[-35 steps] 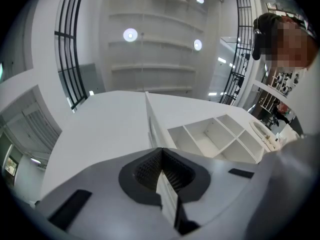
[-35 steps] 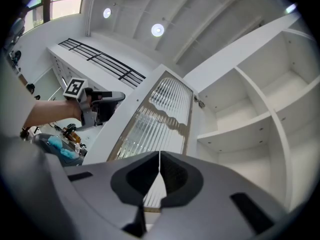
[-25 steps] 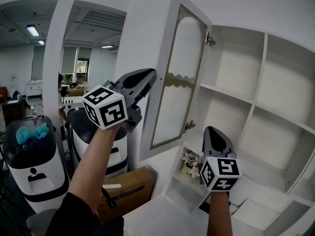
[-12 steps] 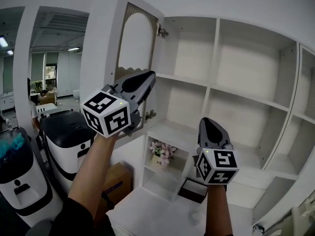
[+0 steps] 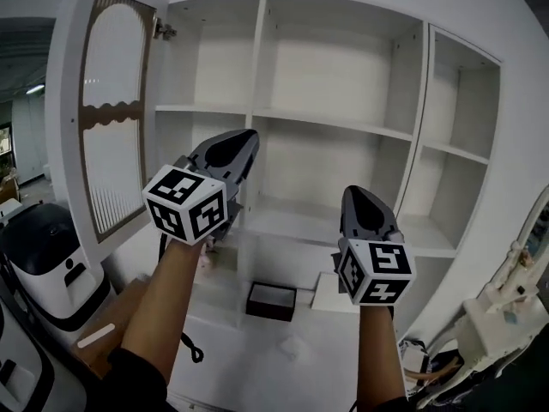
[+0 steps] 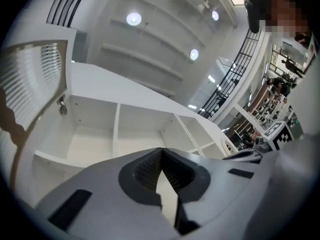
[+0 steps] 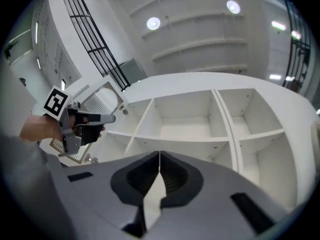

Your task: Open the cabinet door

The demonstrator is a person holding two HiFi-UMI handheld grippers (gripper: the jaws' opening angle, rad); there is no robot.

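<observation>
now the door (image 5: 103,118) stands swung wide at the left of the cabinet (image 5: 418,136). since a second ago both grippers sit clear of it, facing the bare shelves (image 5: 334,120). the left gripper (image 5: 243,137) and right gripper (image 5: 356,196) have fingers clenched on nothing. the opening looks done.

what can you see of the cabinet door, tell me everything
The door is a tall white frame around an arched, ribbed, translucent-looking panel edged with a brown scalloped trim. It stands wide open at the left side of the cabinet, upright, hung by a small metal hinge at its top corner. The left gripper, shut and empty, is nearest but apart from it; nothing else touches the door.
</observation>
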